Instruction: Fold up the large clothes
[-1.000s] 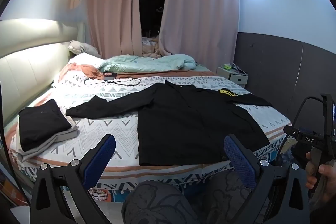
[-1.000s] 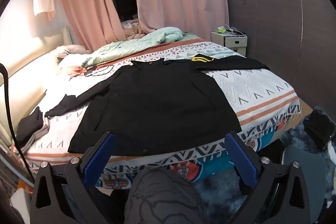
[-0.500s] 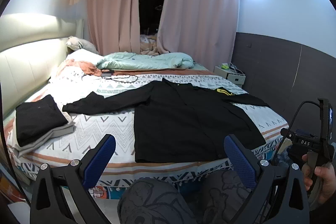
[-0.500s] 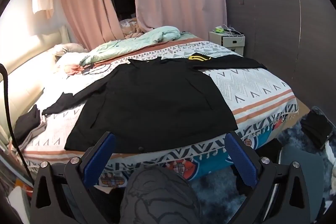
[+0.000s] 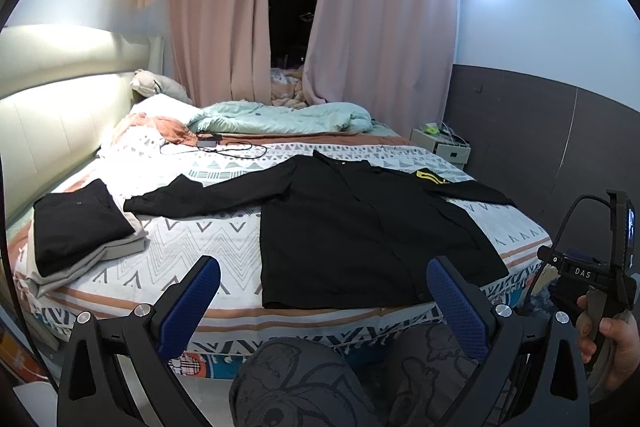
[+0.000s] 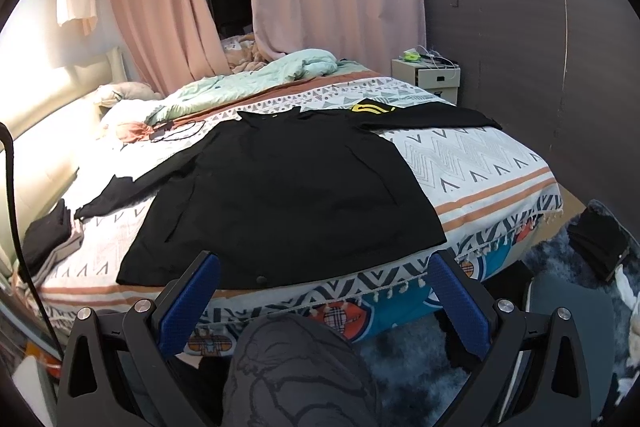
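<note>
black long-sleeved garment spread flat across patterned bedspread, both sleeves out wide, hem at the near bed edge; not yet folded. small stack of folded clothes already resting at the bed's left end, so apparently partway through the pile. left gripper and right gripper held short of the bed, jaws spread wide, gripping and touching nothing.

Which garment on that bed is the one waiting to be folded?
Find the patterned bed. The black long-sleeved shirt lies spread flat across its near half, sleeves out. Unlike the folded black garment stacked beside the headboard, it is unfolded and has a yellow mark.
</note>
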Tool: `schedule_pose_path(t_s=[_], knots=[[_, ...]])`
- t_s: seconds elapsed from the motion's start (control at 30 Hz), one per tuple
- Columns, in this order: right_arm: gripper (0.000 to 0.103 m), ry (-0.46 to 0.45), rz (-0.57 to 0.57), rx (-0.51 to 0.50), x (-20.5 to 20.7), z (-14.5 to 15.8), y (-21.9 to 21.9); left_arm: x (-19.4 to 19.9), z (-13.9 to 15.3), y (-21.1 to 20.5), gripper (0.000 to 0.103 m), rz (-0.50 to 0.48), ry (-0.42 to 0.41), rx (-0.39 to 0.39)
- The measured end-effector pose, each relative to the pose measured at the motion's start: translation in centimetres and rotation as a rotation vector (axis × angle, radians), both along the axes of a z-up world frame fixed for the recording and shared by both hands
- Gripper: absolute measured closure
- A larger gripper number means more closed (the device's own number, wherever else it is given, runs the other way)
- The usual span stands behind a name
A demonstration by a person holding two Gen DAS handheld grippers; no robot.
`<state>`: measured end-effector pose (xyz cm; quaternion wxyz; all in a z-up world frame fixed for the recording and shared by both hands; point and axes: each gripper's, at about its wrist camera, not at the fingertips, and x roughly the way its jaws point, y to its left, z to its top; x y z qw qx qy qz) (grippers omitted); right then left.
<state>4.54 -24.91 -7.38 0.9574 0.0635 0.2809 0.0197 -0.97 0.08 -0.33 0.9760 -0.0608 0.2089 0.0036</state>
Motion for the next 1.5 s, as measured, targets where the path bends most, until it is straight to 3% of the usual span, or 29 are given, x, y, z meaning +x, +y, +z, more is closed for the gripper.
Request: schedule_pose_path(t_s=[1.33, 1.5], knots=[[0.000, -0.025, -0.016, -0.005, -0.9, 0.3, -0.6, -1.9, 0.0, 0.5, 0.000, 0.023, -0.025, 0.011], [0.000, -0.016, -0.026, 0.003, -1.2, 0.4, -0.7, -2.5, -0.1, 1.0, 0.000, 0.031, -0.030, -0.016]])
